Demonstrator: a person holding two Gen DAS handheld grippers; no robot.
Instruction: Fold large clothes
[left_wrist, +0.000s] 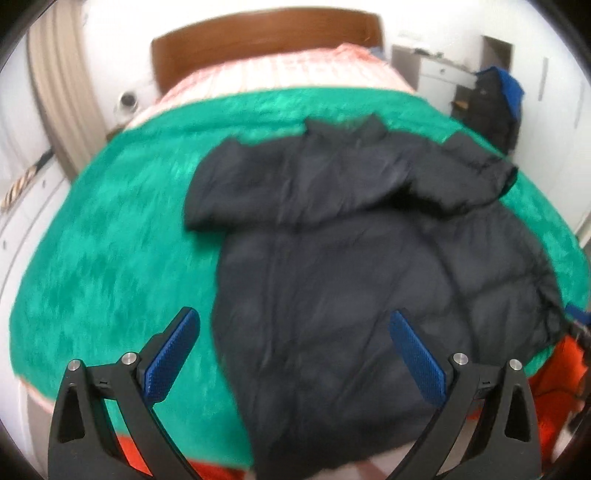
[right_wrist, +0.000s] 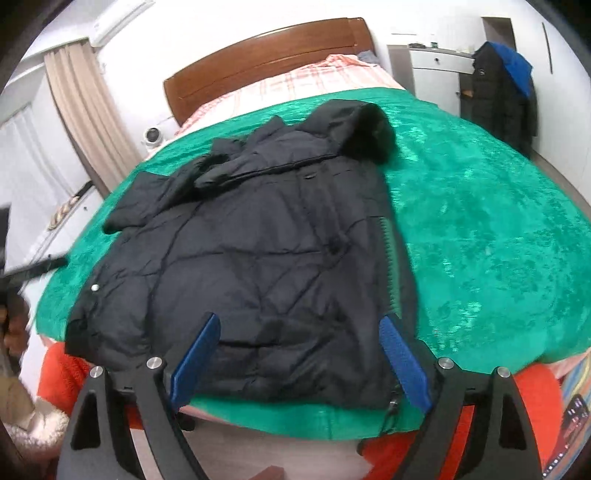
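Observation:
A black padded jacket lies flat on a green blanket, collar away from me and hem at the near edge of the bed. One sleeve is folded across its chest. My left gripper hangs above the hem, open, blue pads wide apart and empty. In the right wrist view the same jacket shows its hood at the far end and its zipper along the right side. My right gripper stands open over the near hem, with nothing pressed between its pads.
The green blanket covers a bed with a wooden headboard and pink checked bedding. An orange cover hangs below the near edge. Dark coats hang at the far right by a white cabinet. A curtain hangs left.

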